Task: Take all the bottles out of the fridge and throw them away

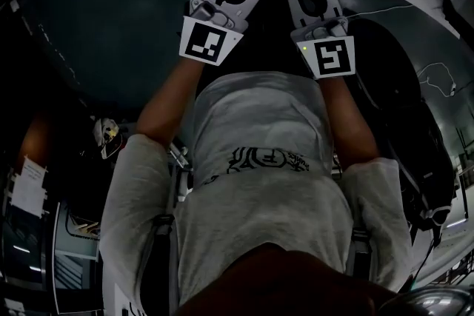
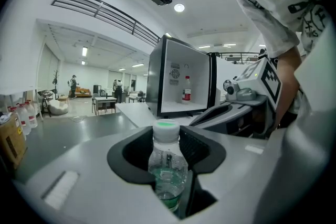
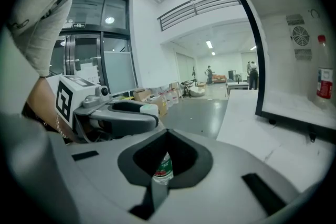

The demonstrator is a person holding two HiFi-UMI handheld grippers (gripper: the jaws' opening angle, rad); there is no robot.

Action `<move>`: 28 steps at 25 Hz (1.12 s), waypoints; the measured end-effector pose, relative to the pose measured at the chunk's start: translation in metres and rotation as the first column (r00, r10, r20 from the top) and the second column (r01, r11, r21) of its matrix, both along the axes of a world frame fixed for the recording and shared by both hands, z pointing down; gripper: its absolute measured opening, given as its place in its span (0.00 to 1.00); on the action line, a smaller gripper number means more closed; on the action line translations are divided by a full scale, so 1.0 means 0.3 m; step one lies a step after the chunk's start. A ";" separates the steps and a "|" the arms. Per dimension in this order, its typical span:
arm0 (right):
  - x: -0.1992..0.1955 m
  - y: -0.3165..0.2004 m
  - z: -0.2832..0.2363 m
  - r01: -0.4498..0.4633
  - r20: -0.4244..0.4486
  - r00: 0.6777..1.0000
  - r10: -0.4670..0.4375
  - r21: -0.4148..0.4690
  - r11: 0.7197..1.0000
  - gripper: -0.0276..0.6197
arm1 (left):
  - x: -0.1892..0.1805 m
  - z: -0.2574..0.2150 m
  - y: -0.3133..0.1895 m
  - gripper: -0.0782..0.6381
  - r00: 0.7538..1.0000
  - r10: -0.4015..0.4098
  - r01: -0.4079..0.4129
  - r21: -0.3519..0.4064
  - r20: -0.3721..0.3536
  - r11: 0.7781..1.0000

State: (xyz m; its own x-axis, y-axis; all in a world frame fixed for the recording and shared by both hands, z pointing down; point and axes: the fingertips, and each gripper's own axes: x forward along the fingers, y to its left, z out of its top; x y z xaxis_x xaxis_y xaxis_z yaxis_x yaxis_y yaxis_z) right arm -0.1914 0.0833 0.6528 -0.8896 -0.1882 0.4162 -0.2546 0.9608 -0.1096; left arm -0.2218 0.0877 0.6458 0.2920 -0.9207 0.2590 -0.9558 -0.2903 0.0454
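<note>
The left tongs (image 2: 168, 139) pinch the clear bottle (image 2: 167, 165) and the right tongs (image 3: 166, 149) sit fully closed (nothing gripped, I'd say), so that slick round plastic could slip free.

Right claw (image 3: 165, 161) closed — fridge (image 3: 294, 65) beyond.

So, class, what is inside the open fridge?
One red-labelled bottle stands upright inside the fridge. No other bottle shows. The inner face of the fridge's near side is turned away and cannot be seen.
</note>
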 end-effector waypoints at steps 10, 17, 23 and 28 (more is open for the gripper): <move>-0.001 0.022 0.227 0.008 -0.047 0.999 -0.009 -0.011 1.000 0.05 | -0.011 0.220 0.004 0.33 1.000 -0.010 0.010 -0.003 -0.008 1.000; 0.004 0.009 0.374 -0.049 -0.067 0.997 0.047 -0.025 0.999 0.05 | -0.013 0.358 0.008 0.33 1.000 -0.014 0.013 -0.007 -0.010 1.000; 0.005 0.015 0.495 -0.074 -0.083 0.994 0.072 -0.023 0.997 0.05 | -0.018 0.473 0.016 0.33 0.999 -0.030 0.030 -0.002 -0.016 1.000; 0.009 -0.001 0.595 -0.113 -0.097 0.989 0.109 -0.036 0.993 0.05 | -0.035 0.586 0.002 0.33 0.998 -0.052 0.052 -0.030 -0.020 0.998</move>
State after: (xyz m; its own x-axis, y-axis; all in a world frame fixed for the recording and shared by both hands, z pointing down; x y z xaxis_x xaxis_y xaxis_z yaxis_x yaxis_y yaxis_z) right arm -0.1887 0.0829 0.8313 -0.8204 -0.2644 0.5070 -0.3703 0.9213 -0.1188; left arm -0.2323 0.0882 0.8217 0.2494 -0.9268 0.2807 -0.9684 -0.2383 0.0735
